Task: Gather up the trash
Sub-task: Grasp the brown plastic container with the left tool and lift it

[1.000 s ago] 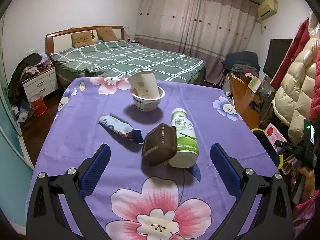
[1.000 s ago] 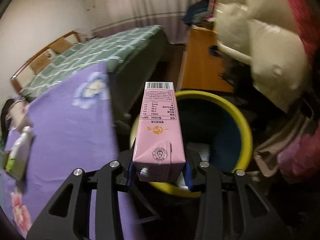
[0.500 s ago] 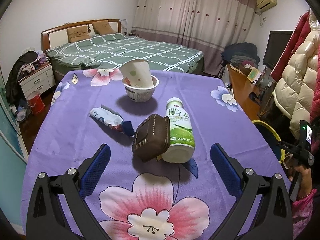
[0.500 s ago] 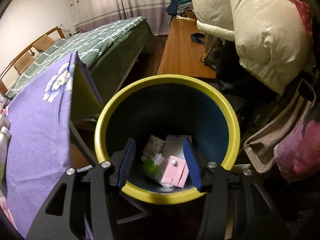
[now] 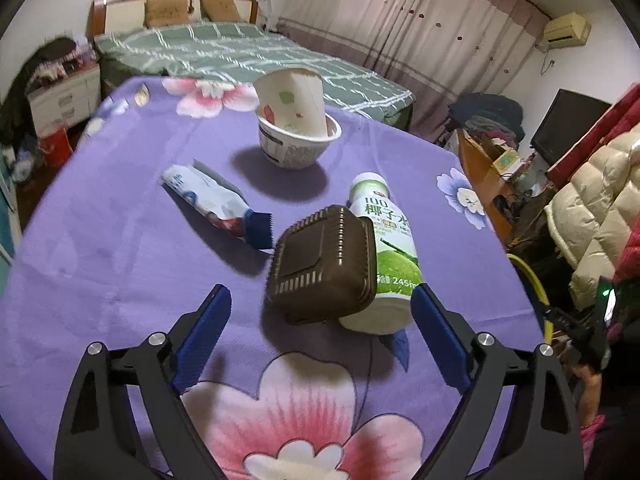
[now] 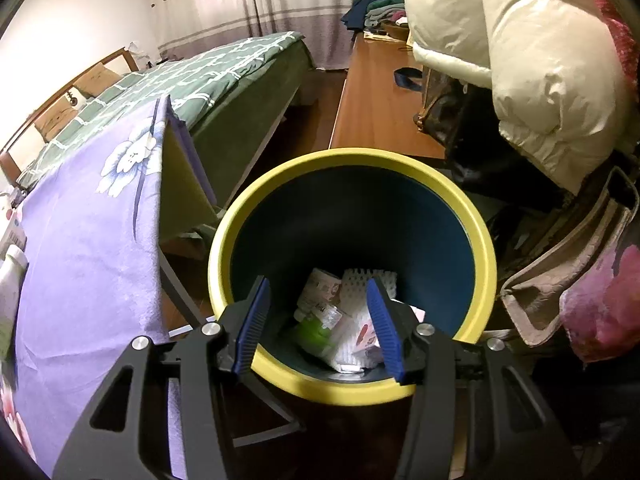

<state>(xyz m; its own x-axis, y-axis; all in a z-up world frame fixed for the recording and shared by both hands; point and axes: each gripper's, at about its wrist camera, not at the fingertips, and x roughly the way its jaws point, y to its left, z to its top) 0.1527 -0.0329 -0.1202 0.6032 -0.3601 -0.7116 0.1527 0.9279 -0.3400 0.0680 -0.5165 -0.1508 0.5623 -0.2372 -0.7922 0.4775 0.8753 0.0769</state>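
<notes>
Just ahead of our left hand-held gripper [image 5: 320, 332], the ribbed brown plastic container [image 5: 324, 266] leans on the lying white-and-green drink bottle [image 5: 386, 256] on the purple flowered bench [image 5: 100, 248]. The jaws are closing, with nothing between them. Farther ahead lie a white snack wrapper [image 5: 212, 202] and a paper bowl holding a cup [image 5: 296, 136]. Our right hand-held gripper [image 6: 320, 328], spread and empty, hangs over the yellow-rimmed dark bin [image 6: 452, 196], with cartons and wrappers [image 6: 344, 320] at its bottom.

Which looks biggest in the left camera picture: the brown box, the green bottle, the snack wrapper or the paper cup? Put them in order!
1. Brown box, biggest, though it is nearest the camera.
2. Green bottle.
3. Snack wrapper and paper cup look about alike; the cup sits farther back, so I will not rank them.
</notes>
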